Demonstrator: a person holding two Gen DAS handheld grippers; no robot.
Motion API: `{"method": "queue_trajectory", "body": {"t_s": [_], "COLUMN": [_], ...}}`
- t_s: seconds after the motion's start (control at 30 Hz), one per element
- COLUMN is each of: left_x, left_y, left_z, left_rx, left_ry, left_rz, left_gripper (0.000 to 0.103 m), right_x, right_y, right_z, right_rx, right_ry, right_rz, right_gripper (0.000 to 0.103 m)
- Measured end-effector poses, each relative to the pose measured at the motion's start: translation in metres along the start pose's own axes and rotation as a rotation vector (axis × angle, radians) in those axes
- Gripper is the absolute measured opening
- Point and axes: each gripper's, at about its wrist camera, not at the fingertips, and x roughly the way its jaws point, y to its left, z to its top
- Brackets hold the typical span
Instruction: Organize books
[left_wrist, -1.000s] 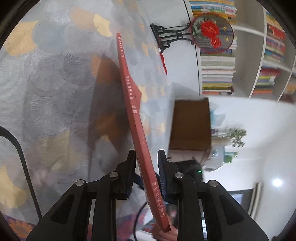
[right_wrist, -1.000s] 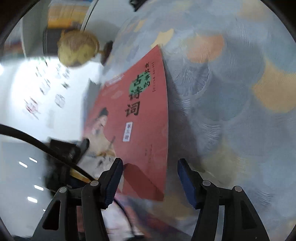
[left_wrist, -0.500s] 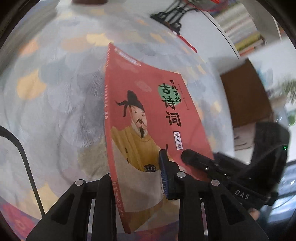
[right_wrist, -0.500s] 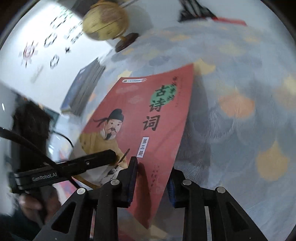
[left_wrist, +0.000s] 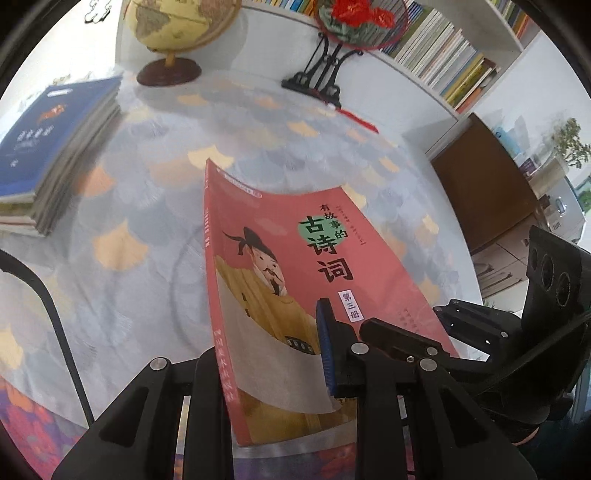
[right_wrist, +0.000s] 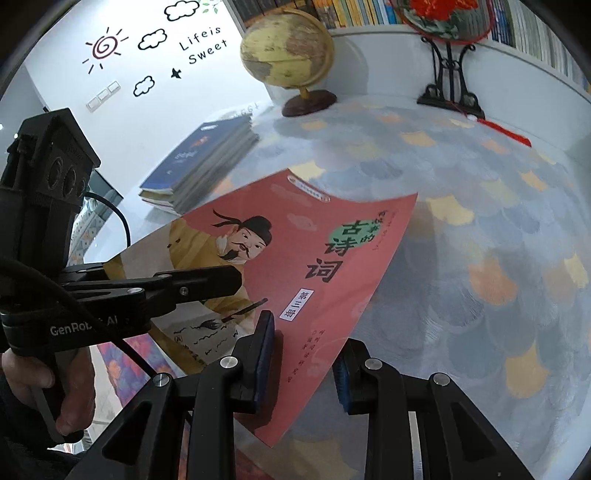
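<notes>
Red and thin, a paperback book (left_wrist: 295, 280) hangs in the air above the patterned tablecloth (left_wrist: 129, 240), pinched from two sides at once. The left gripper (left_wrist: 273, 354) clamps the near edge by the spine: one blue-padded finger (left_wrist: 325, 350) presses on the front cover, the other sits behind the book. The right gripper (right_wrist: 304, 354) has closed over the last second and now nips the near corner of the open edge, one pad (right_wrist: 266, 343) on the cover and the other under it. In the right wrist view a hand (right_wrist: 40, 387) grips the handle of the left tool. The book tilts, its cover with the painted man in a yellow robe facing up towards both cameras, its far end lifted clear of the cloth.

Further back, on the left side of the table, lies a stack of books (right_wrist: 207, 155) with a blue one on top. Behind it stands a yellowish globe (right_wrist: 288, 51) on a dark wooden base. To the right of the globe a black stand (right_wrist: 448, 85) carries a round fan embroidered with red flowers, a red tassel trailing from its foot. Behind everything, shelves (left_wrist: 443, 48) are packed with colourful books.
</notes>
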Motion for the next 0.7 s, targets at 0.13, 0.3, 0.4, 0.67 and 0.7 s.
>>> {"method": "queue_trajectory", "body": {"t_s": [0.13, 0.3, 0.4, 0.67, 0.7], "left_x": [-0.023, -0.057, -0.080, -0.126, -0.127], "left_y": [0.022, 0.047, 0.073, 0.164, 0.180], "left_z": [0.009, 0.031, 0.048, 0.093, 0.100], "left_rx": [0.001, 0.024, 0.018, -0.006, -0.019], "left_ry": [-0.030, -0.102, -0.156, -0.242, -0.239], "left_rz": [-0.053, -0.073, -0.070, 0.021, 0.035], "left_gripper": [0.021, 0.021, 0.021, 0.021, 0.021], "right_x": [-0.005, -0.010, -0.005, 0.045, 0.054], "right_y": [0.024, 0.061, 0.085, 0.165, 0.172], "right_z": [0.011, 0.040, 0.068, 0.143, 0.150], "right_rx": [-0.002, -0.009, -0.023, -0.103, -0.105], "right_ry": [-0.028, -0.083, -0.119, -0.169, -0.164], "right_rz": [-0.031, -0.051, -0.042, -0.003, 0.004], "right_gripper": [0.028, 0.028, 0.028, 0.029, 0.029]}}
